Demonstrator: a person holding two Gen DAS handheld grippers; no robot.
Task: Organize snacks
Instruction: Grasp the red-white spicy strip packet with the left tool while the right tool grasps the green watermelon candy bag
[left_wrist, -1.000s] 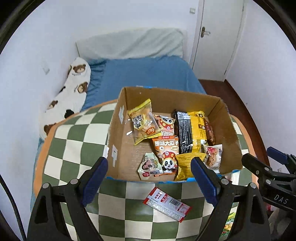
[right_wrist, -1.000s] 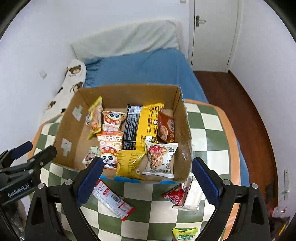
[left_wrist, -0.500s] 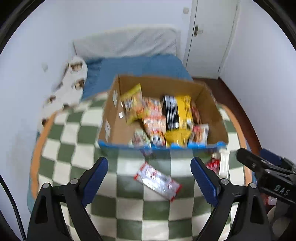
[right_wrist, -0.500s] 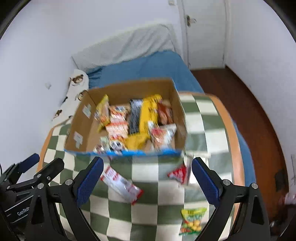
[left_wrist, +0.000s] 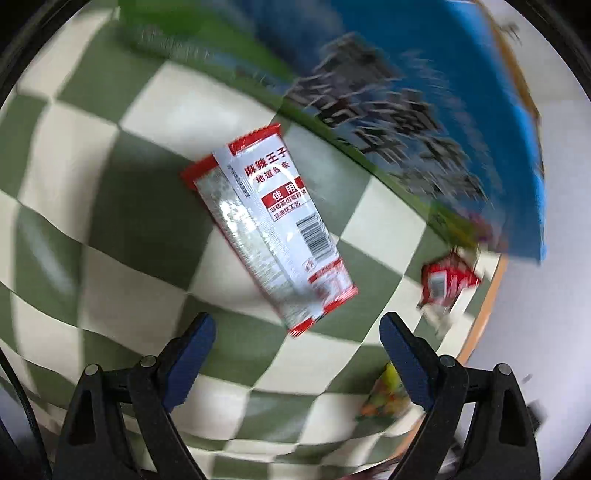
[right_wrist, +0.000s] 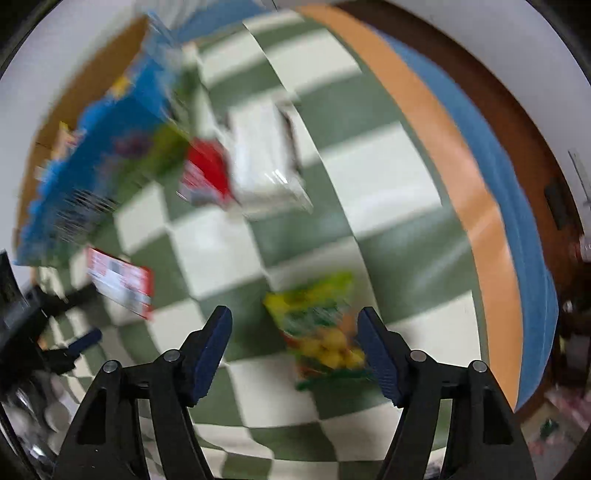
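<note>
My left gripper (left_wrist: 297, 338) is open, low over the checked cloth, just short of a long red and white snack packet (left_wrist: 269, 225) lying flat. The box's blue front (left_wrist: 424, 122) rises behind it. My right gripper (right_wrist: 295, 332) is open above a green and yellow snack bag (right_wrist: 319, 328), which lies between its fingers. The red and white packet also shows at the left in the right wrist view (right_wrist: 120, 282). A small red packet (right_wrist: 207, 173) and a clear white packet (right_wrist: 266, 162) lie by the box (right_wrist: 103, 147).
The green and white checked tablecloth (left_wrist: 110, 184) has an orange border (right_wrist: 476, 206) near the right edge. The small red packet (left_wrist: 445, 280) and the green and yellow bag (left_wrist: 384, 398) lie to the right in the left wrist view. The other gripper (right_wrist: 44, 332) shows at the left.
Both grippers have dropped fast from high above the box to just over the cloth, the left at the red and white packet, the right at the green and yellow bag. Both stay open.
</note>
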